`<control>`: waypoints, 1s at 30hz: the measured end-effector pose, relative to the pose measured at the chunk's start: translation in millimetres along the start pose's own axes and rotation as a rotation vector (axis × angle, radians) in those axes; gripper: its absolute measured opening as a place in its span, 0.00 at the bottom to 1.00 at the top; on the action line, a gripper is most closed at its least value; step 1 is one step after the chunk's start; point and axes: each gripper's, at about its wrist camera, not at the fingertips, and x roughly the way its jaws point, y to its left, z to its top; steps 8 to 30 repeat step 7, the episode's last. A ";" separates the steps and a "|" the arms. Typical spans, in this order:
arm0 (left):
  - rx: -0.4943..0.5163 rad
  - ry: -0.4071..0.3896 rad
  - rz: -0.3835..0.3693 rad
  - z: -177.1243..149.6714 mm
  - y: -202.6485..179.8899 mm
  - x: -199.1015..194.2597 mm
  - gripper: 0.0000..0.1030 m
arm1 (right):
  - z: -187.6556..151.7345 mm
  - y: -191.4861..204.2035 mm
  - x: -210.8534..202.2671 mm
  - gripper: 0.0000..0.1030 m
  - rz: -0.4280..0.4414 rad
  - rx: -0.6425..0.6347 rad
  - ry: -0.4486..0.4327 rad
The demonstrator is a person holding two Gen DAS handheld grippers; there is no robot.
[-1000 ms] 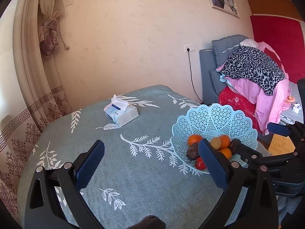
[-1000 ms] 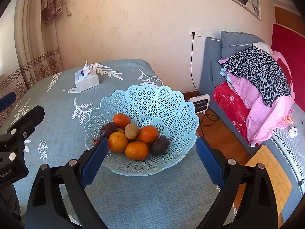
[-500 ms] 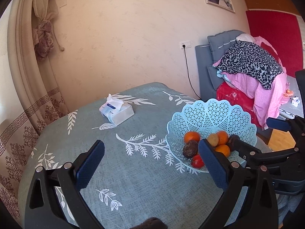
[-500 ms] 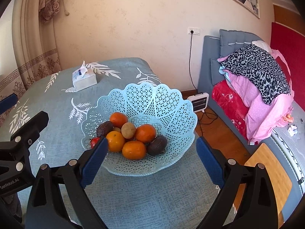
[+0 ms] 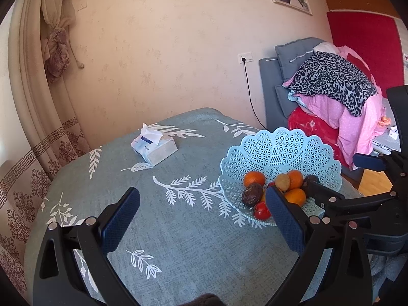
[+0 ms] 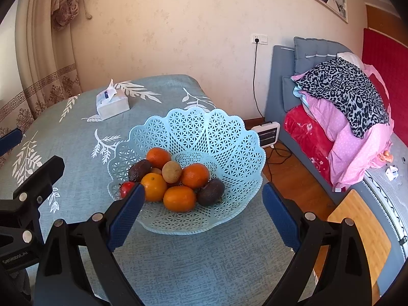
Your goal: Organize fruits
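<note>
— On the worktop (image 6: 178, 267), under its teal cloth with white leaf prints, where did your fruit sit?

— All of it lay in the pale blue openwork plastic basket with the scalloped rim (image 6: 219, 137), which stood near the worktop's right edge. You had four round oranges (image 6: 179, 199) heaped in the middle, a small tan round fruit (image 6: 172, 171) resting on top of them, two dark brown wrinkled fruits (image 6: 210, 192), one at either side of the pile, and a small red tomato-like fruit (image 6: 126, 188) against the near left wall of the basket.

— And your grippers?

— Your right gripper (image 6: 204, 213) hovered just in front of the basket with its blue-padded fingers (image 6: 125, 214) spread wide and nothing between them; the basket showed in the gap. Your left gripper (image 5: 201, 221) hung over bare cloth to the left of the basket, its fingers likewise wide apart and holding nothing. From the left wrist view you could see the right gripper's black frame just beside the basket's near right side; whether it touched the rim I cannot tell.

— Anything else on the cloth?

— A white soft pack of tissues (image 5: 155, 148), one sheet sticking up, lay well apart from the basket toward the far left.
</note>
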 end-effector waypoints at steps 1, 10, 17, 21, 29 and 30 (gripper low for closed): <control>-0.010 0.011 -0.002 -0.9 2.6 0.7 0.95 | -0.5 1.2 0.1 0.92 0.003 -0.001 0.002; -0.061 0.065 0.027 -17.1 24.9 2.7 0.95 | -7.4 21.8 1.9 0.92 0.041 -0.035 0.022; -0.061 0.065 0.027 -17.1 24.9 2.7 0.95 | -7.4 21.8 1.9 0.92 0.041 -0.035 0.022; -0.061 0.065 0.027 -17.1 24.9 2.7 0.95 | -7.4 21.8 1.9 0.92 0.041 -0.035 0.022; -0.061 0.065 0.027 -17.1 24.9 2.7 0.95 | -7.4 21.8 1.9 0.92 0.041 -0.035 0.022; -0.061 0.065 0.027 -17.1 24.9 2.7 0.95 | -7.4 21.8 1.9 0.92 0.041 -0.035 0.022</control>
